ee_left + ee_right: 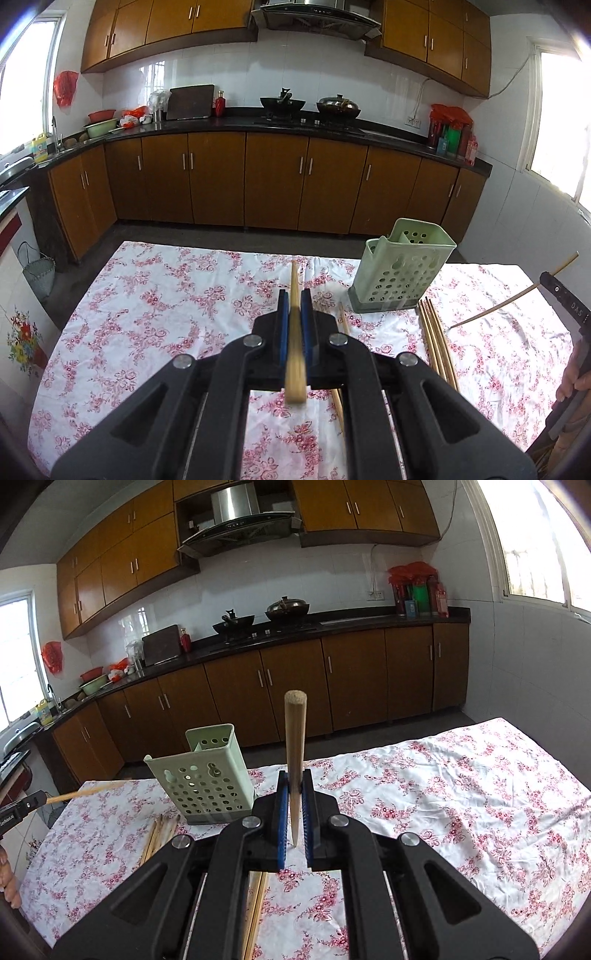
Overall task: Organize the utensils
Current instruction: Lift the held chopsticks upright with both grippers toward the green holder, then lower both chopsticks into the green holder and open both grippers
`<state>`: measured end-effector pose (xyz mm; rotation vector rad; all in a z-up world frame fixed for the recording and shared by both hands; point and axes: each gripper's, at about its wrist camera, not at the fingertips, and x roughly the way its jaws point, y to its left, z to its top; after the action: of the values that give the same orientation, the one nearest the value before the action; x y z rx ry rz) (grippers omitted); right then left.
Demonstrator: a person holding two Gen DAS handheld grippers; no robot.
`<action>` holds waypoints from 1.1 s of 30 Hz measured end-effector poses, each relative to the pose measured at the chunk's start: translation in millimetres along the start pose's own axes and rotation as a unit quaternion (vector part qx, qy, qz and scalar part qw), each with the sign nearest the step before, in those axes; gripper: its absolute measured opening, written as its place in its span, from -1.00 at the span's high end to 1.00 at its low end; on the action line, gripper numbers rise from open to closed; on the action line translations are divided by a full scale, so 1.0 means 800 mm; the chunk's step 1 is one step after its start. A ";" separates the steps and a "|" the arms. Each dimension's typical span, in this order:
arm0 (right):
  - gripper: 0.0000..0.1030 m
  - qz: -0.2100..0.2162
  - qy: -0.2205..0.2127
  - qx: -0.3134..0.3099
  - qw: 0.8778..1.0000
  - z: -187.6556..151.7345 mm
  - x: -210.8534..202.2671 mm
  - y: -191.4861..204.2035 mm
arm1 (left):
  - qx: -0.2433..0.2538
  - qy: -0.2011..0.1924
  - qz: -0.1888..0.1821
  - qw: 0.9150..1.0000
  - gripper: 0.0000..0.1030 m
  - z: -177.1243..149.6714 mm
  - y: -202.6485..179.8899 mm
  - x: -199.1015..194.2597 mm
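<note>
Pinching one chopstick (294, 332) each, both tongs (294, 301) (295, 781) are clenched; the holder (207, 775) is seen left of the right tongs.

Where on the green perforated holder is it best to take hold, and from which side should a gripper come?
Probably the top rim of the green holder, from above. It stands upright on the floral tablecloth with its mouth open, and the thin wall suits two narrow fingers. The body looks too wide to clamp. Loose chopsticks lie beside its base.

Blurred near end of the left gripper's chopstick (295, 384).
</note>
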<state>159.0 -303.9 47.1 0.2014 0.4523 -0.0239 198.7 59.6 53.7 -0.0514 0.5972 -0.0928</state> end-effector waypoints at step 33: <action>0.85 0.080 -0.057 -0.016 0.995 0.093 0.062 0.085 | -0.040 -0.114 -0.091 0.989 0.84 0.128 -0.126 0.064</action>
<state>240.2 -251.0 103.8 0.2022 0.3212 0.1275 291.4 -43.4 117.5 -0.1912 0.3665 -0.2368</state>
